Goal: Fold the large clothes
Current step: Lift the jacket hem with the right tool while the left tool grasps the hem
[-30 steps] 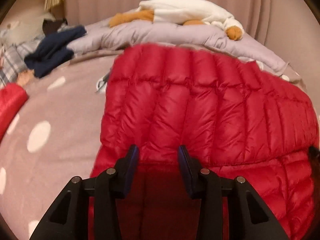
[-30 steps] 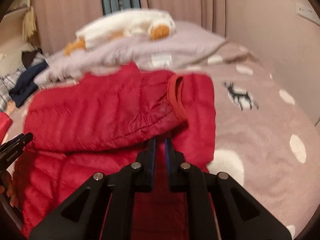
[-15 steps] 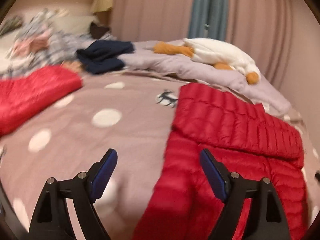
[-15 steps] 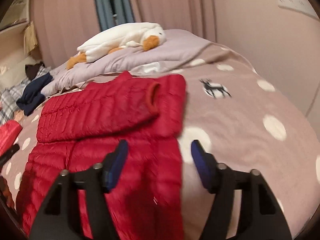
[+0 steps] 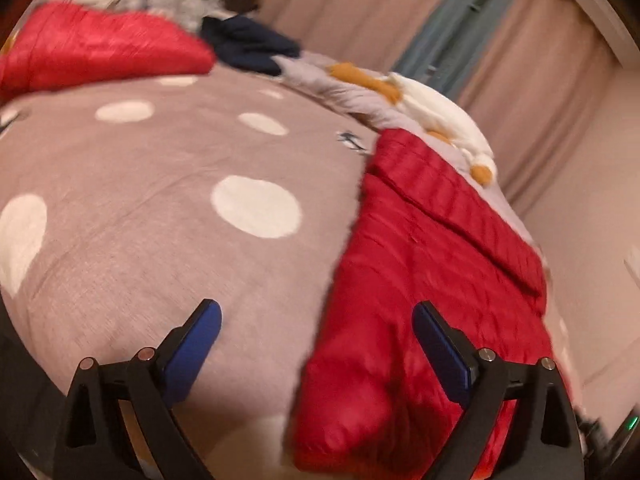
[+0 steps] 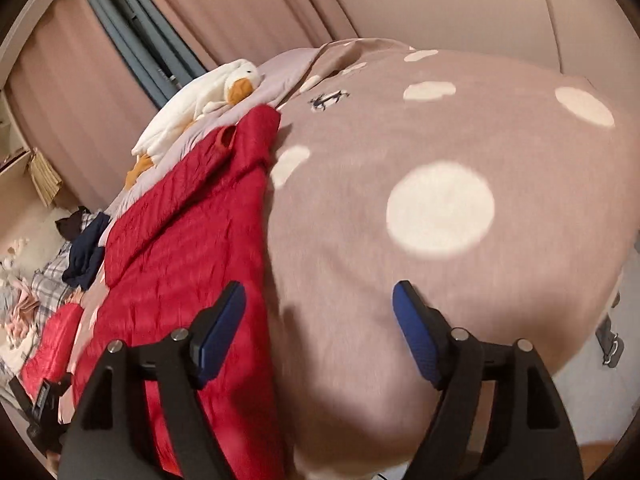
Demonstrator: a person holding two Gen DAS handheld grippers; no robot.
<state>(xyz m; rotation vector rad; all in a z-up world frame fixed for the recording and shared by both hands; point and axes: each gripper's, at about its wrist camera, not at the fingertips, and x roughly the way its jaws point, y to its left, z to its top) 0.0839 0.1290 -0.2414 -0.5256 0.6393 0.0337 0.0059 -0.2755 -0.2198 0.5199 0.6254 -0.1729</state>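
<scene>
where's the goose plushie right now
The goose plushie lies on the lilac quilt at the far end of the bed, just beyond the red puffer jacket, in front of the curtains.

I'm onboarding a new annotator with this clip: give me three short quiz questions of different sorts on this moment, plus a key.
1. True or false: the left gripper is shut on the red down jacket.
2. What lies on the grey quilt behind the jacket? A) plush goose B) laptop C) backpack
3. Fill in: the bedspread is pinkish-brown with white ____.

Key: 1 false, both it and the right gripper are open and empty; 2 A; 3 dots.
</scene>
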